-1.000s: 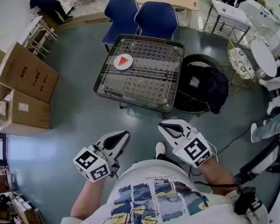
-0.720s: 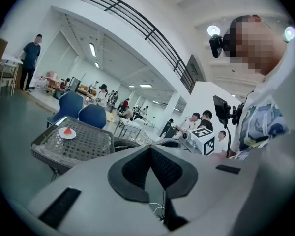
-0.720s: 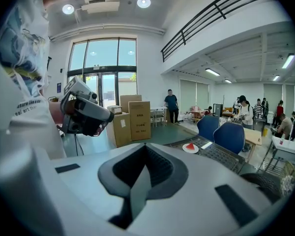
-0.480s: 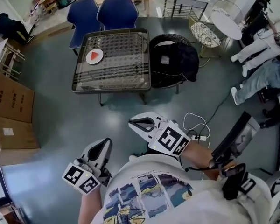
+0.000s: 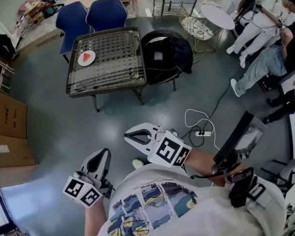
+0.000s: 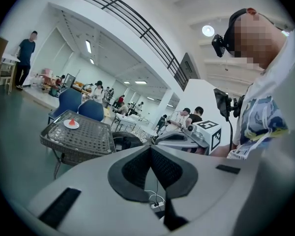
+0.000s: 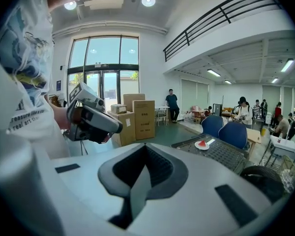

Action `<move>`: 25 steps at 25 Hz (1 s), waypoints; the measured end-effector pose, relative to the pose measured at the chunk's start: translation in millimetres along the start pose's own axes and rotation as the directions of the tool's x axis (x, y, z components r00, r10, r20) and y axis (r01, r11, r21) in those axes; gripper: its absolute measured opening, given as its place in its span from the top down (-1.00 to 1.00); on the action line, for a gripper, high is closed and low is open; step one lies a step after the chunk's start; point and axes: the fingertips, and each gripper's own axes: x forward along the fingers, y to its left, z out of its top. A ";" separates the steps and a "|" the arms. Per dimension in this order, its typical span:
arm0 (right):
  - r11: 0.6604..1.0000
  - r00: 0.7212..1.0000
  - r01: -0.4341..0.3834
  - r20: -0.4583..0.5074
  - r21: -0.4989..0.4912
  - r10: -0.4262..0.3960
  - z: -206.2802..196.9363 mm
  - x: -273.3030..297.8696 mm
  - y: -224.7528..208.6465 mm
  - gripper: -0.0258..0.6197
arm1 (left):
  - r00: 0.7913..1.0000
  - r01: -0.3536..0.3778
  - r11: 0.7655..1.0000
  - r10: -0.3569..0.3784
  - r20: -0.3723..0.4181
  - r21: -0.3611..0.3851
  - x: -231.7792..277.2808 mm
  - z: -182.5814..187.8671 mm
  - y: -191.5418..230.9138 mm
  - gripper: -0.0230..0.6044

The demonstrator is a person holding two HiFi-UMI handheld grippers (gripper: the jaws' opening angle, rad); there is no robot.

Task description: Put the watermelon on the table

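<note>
- Head view showed the person standing on the grey floor, well apart from the table (image 5: 113, 65); it was a dark wire-mesh table with two blue chairs (image 5: 91, 14) at its far side and a black round seat (image 5: 164, 53) just beside it.
- The watermelon (image 5: 87, 57) was a small red wedge; it lay on a white plate (image 5: 80, 61) near the table's far left corner, and nothing touched it.
- The left gripper (image 5: 105, 152) was held low, close to the person's body; in the left gripper view its jaws were pressed together, pad against pad, with nothing between them.
- The right gripper (image 5: 128, 134) was held a little higher and further forward, pointing roughly toward the table; in the right gripper view its jaws also met at the tips and held nothing.
- Both gripper views looked across the open floor to the table, with the plate and wedge small in the distance; neither gripper was near enough to reach them.
- As to progress, the wedge already sat above the tabletop, but on the plate; if the task meant the bare mesh, the whole of it seemed left to do: walk up, open a gripper, take the wedge, set it down; if the plate counted as the table, nothing appeared to remain; the pictures alone did not settle which.
</note>
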 end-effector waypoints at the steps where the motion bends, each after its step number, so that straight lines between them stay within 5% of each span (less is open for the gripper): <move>1: 1.000 1.000 -0.003 0.002 -0.005 0.003 0.4 0.0 1.7 0.89 | 1.000 -0.001 1.000 0.001 -0.001 0.003 -0.8 -1.1 -1.1 0.90; 25: 0.998 0.999 -0.016 -0.032 -0.060 0.014 8.8 23.4 9.6 0.89 | 0.999 -0.036 0.999 0.036 0.001 -0.027 -19.7 -9.9 31.2 0.90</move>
